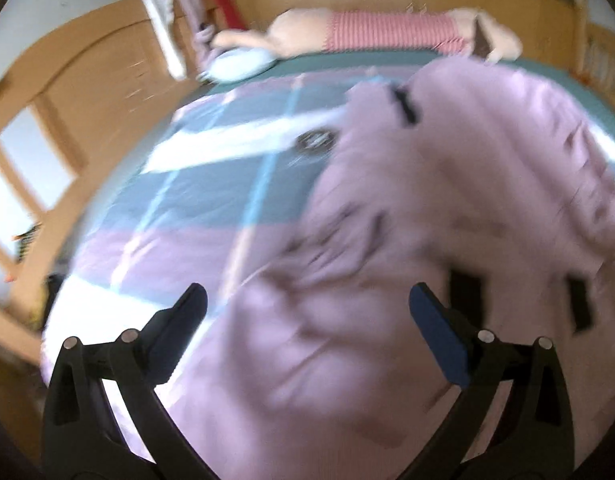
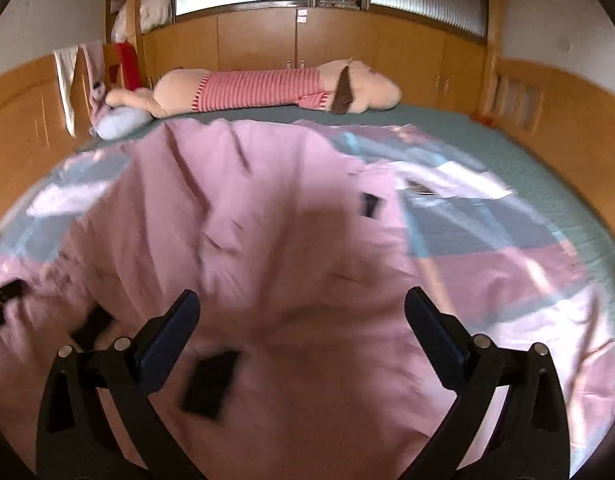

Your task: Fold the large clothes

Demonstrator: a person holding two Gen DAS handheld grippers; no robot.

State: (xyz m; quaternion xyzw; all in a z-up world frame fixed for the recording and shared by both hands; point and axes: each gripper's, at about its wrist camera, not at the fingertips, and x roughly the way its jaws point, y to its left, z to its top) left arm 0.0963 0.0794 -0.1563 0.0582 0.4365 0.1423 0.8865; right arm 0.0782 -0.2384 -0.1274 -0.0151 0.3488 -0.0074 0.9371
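A large pink garment (image 1: 407,220) with black tabs lies spread and wrinkled on the bed; it also fills the middle of the right wrist view (image 2: 267,240). My left gripper (image 1: 307,300) is open and empty, just above the garment's near left part. My right gripper (image 2: 301,304) is open and empty above the garment's near middle, with a black tab (image 2: 211,380) below its left finger. Both views are blurred by motion.
The bed (image 2: 487,216) has a grey, pink and white patterned cover. A long plush toy in a red striped shirt (image 2: 267,90) and a pale blue pillow (image 2: 119,122) lie at the headboard. Wooden cabinets (image 2: 327,40) wall the bed; clothes hang at the left (image 2: 67,76).
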